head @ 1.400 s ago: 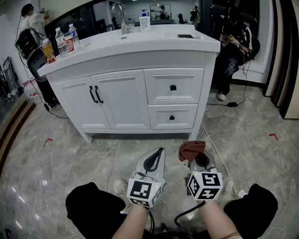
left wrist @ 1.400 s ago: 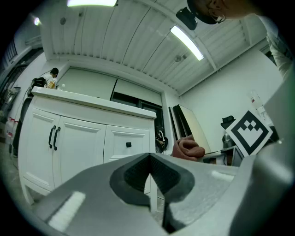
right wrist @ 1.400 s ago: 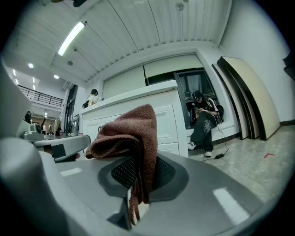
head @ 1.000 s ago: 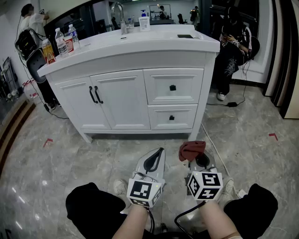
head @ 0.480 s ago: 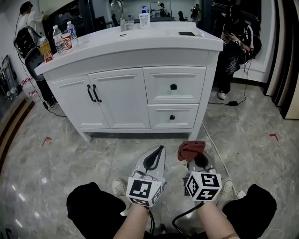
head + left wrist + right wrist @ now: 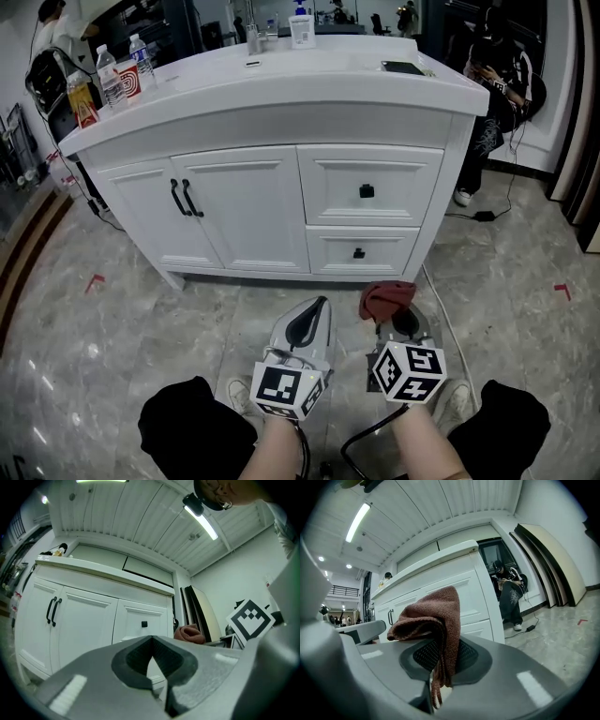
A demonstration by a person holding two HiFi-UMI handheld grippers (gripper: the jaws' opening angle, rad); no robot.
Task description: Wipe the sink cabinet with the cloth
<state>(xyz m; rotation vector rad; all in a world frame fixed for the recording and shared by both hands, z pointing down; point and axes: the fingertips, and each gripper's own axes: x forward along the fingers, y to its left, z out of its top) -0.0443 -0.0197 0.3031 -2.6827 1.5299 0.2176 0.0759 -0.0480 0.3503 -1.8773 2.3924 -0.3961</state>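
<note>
The white sink cabinet [image 6: 281,178] stands ahead, with two doors on the left and two drawers on the right; it also fills the left gripper view [image 6: 93,616] and the right gripper view [image 6: 440,597]. My right gripper [image 6: 394,314] is shut on a reddish-brown cloth [image 6: 385,298], which drapes over its jaws [image 6: 433,620]. Beside it, my left gripper [image 6: 307,319] is shut with nothing in it [image 6: 152,665]. Both hang low over the floor, a short way in front of the cabinet's drawers.
On the countertop [image 6: 309,70] stand bottles [image 6: 112,80] at the left end, a soap dispenser [image 6: 301,28] near the tap and a dark phone [image 6: 403,67]. A seated person [image 6: 492,84] is right of the cabinet. A cable [image 6: 441,309] trails across the marble floor [image 6: 112,337].
The cabinet looms larger and lower in the head view than a second ago: I have come closer to it. Both grippers keep their hold and place.
</note>
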